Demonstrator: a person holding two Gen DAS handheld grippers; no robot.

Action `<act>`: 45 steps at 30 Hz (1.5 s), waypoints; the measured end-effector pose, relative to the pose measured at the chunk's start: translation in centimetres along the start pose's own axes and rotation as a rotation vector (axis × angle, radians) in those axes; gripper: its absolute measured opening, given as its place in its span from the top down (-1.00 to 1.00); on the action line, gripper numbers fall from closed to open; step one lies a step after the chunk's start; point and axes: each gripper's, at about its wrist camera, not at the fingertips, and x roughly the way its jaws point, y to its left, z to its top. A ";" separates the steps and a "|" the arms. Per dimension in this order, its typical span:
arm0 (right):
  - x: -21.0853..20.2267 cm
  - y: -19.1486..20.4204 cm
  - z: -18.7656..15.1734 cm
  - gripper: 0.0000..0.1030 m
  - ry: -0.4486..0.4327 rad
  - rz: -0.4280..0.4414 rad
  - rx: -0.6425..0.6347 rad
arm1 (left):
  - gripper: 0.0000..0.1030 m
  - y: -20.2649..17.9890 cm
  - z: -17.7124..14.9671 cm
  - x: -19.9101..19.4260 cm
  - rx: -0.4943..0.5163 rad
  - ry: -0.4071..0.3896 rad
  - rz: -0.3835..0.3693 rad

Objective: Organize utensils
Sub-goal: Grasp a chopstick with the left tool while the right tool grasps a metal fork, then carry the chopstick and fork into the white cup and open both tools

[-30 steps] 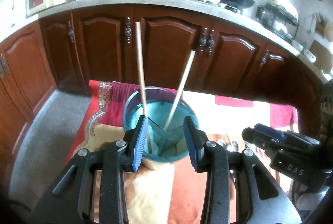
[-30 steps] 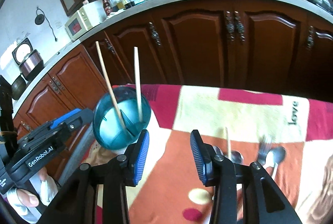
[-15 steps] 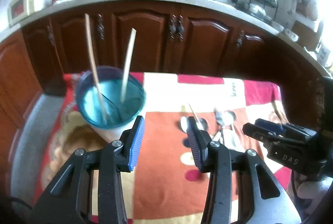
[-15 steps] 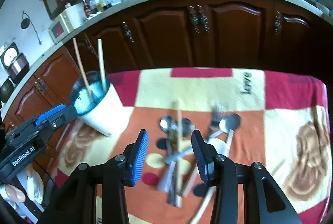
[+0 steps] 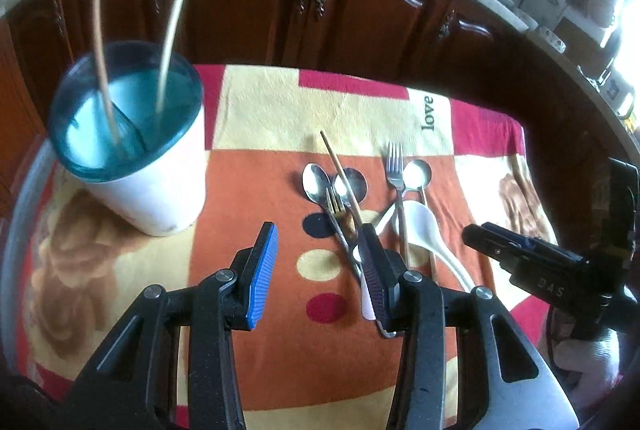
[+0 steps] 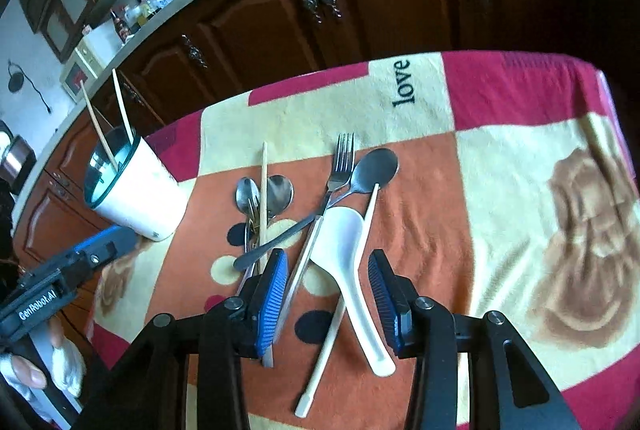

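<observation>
Over by the far-left corner of the cloth, our holder cup (image 6: 132,186) has just two chopsticks (image 6: 98,124) in it. Spoons, forks and the white ladle (image 6: 344,254) lie heaped mid-table — most sorting remains — and both left gripper (image 5: 316,270) and right gripper (image 6: 328,290) hang apart, empty.

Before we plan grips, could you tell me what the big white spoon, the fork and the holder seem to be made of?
White spoon: probably plastic or melamine, matte and opaque. Fork: metal, likely stainless steel, grey with a reflective sheen. Holder: seemingly plastic, smooth white wall with a teal inside.
</observation>
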 end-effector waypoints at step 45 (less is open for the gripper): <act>10.2 -2.4 8.9 0.96 0.028 0.188 -0.168 | 0.85 -0.6 8.3 14.3 -0.117 0.180 -0.091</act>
